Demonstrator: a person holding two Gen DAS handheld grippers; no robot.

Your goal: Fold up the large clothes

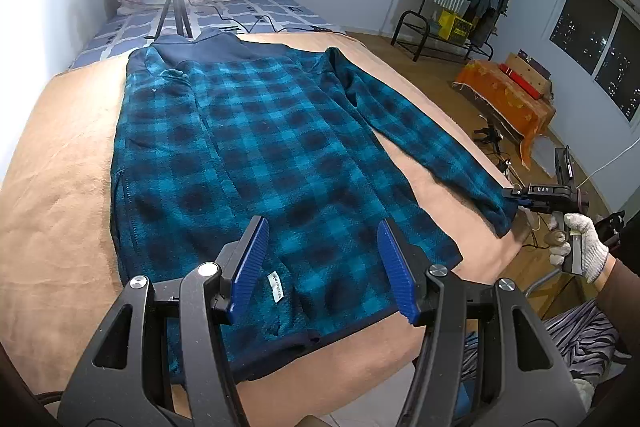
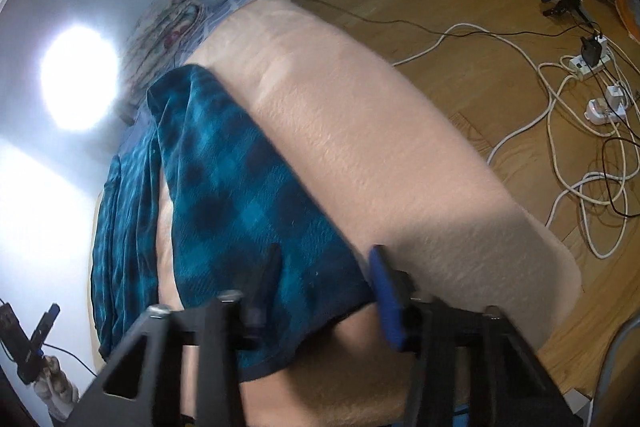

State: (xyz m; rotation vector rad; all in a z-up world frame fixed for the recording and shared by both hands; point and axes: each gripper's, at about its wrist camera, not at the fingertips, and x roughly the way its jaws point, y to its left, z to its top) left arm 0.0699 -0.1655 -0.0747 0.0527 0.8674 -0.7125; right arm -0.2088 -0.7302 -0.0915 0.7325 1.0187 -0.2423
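Right gripper (image 2: pixel 324 287) jaws straddle sleeve cuff (image 2: pixel 280 327), grip unclear | left gripper (image 1: pixel 320 267) released above jacket (image 1: pixel 248 155) hem | blanket (image 1: pixel 60 187) margins bare.

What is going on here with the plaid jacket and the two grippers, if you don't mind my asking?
A person with a hand-held gripper in each hand is starting to fold a blue plaid fleece jacket spread flat on a tan blanket. The right gripper is at the cuff of the outstretched sleeve, jaws around its end. The left gripper hovers open over the jacket's bottom hem. Nothing is folded yet.
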